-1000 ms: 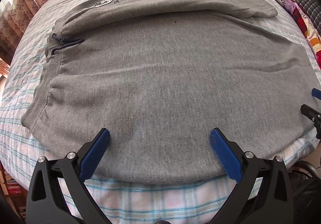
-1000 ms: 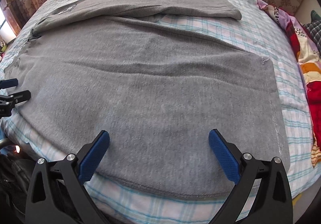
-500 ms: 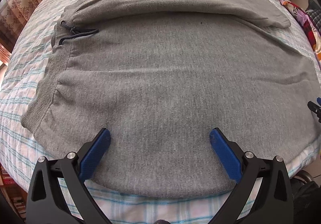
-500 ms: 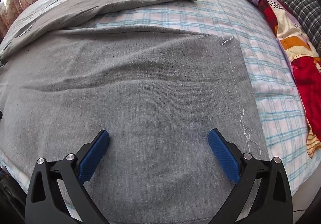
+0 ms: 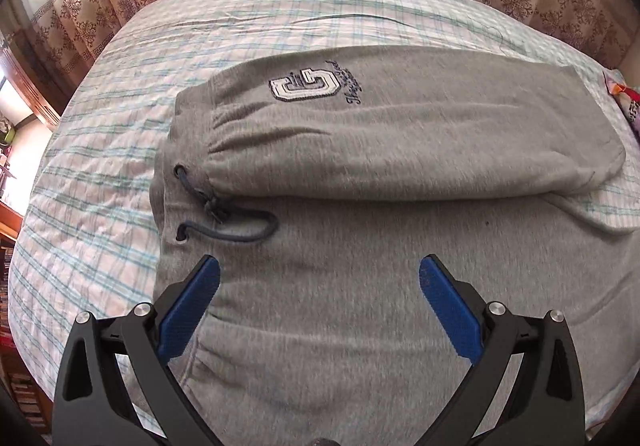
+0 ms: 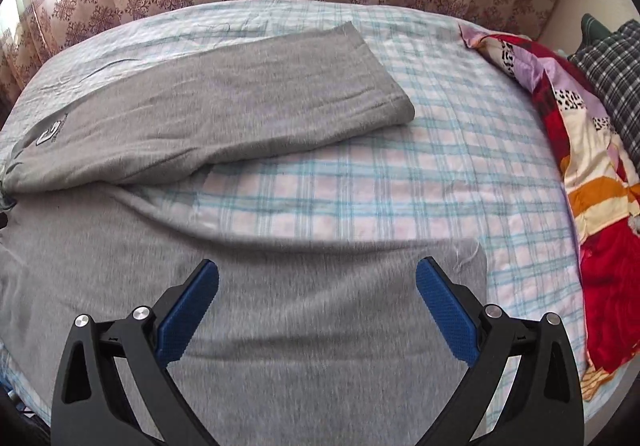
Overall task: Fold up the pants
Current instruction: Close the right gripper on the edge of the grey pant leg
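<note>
On the checked bed (image 5: 100, 174) the grey pants (image 5: 360, 266) lie spread out, both legs running to the right. Over the waist end, the left tool (image 5: 319, 274) hangs with its blue pads wide apart and nothing between them; the waistband's dark drawstring (image 5: 228, 222) lies just ahead of its left pad, and the far leg with the stitched logo (image 5: 306, 86) lies beyond. Over the near leg's cuff end, the right tool (image 6: 317, 273) is likewise spread and empty. Bare sheet shows between the two legs, and a red patterned blanket (image 6: 580, 174) lies at the right.
</note>
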Tool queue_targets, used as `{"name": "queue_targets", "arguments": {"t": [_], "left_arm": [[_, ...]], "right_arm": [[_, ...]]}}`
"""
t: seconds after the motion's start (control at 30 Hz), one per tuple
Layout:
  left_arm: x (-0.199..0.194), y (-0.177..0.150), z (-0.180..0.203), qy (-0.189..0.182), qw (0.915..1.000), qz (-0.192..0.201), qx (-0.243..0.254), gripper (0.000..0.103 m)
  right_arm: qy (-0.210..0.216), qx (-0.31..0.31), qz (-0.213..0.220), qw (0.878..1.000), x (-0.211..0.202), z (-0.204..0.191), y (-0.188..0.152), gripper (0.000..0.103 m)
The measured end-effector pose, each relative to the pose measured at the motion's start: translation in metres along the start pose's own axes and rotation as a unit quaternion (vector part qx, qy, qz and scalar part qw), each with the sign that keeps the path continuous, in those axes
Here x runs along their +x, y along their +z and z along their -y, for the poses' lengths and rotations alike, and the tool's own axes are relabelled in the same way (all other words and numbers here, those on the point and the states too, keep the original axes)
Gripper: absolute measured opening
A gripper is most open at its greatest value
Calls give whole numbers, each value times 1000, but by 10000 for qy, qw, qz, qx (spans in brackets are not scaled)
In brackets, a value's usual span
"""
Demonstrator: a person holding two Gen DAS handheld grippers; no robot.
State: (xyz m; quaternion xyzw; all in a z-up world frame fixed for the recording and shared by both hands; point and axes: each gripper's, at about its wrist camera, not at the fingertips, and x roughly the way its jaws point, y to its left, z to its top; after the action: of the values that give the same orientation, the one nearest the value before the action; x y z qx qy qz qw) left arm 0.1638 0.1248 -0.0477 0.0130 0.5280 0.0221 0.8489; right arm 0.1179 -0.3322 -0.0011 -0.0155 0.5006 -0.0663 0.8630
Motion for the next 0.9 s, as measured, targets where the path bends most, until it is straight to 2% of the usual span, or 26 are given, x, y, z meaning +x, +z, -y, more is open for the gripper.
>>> {"name": "queue_targets", "arguments": {"t": [0.3,0.43,0.57,0.73,0.9], "left_arm": [[28,66,-16,186,9998,49,-83,101],[48,87,-24,136,9997,-65,-167,101],[73,94,-23,46,9993,-313,-199,101],[114,100,-20,271,9978,-590,-149,101],[132,119,-26,249,9979,-508,-330,101]], "right_arm": [[-60,103,185,9998,53,3,97,98],[-159,189,210,9995,78,7,134,98],[-146,152,66,9998,104,6,149,98],[-342,70,-285,9990,148,2,155,98],[-358,244,-365,9984,175,6,165,98]]}}
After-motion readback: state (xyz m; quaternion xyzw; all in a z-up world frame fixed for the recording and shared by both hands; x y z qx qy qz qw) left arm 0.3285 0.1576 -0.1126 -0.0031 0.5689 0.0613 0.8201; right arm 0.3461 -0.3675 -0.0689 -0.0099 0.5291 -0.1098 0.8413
